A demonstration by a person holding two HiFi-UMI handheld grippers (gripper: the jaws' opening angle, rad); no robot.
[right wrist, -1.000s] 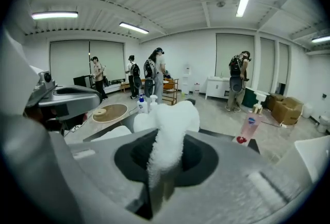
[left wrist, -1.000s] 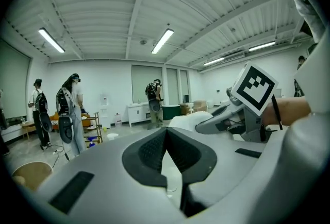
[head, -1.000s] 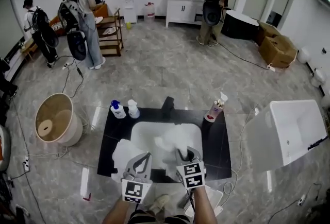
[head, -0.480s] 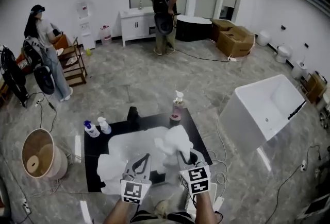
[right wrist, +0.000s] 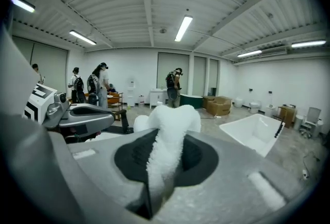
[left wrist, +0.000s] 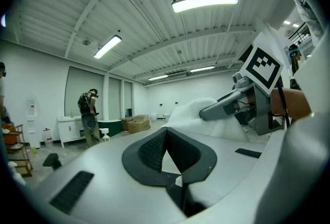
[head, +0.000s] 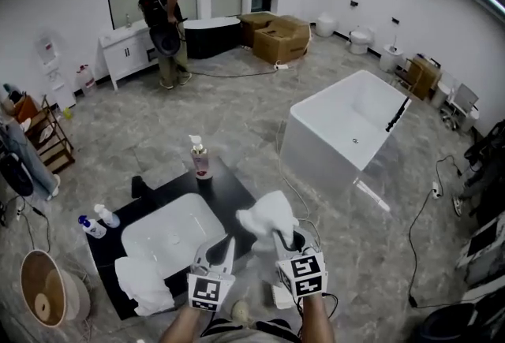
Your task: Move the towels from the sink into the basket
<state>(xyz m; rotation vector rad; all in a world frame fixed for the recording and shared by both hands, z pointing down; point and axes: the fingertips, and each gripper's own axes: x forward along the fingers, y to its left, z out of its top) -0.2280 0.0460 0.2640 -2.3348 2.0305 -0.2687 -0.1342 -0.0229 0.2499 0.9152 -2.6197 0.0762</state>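
Note:
My right gripper is shut on a white towel, which hangs in the air past the right edge of the black counter. In the right gripper view the towel is pinched between the dark pads and bulges out ahead. My left gripper hovers beside it over the counter's near right corner, shut, with nothing in it. The white sink looks bare. A second towel lies heaped on the counter's near left corner. The wicker basket stands on the floor at the far lower left.
A pump bottle and two spray bottles stand on the counter. A white bathtub is on the floor to the right, with cables round it. A person works at the back; cardboard boxes lie further on.
Both grippers have swung right and up, away from the sink, the right one carrying the towel out of the basin. The sink and basket now lie to their left.

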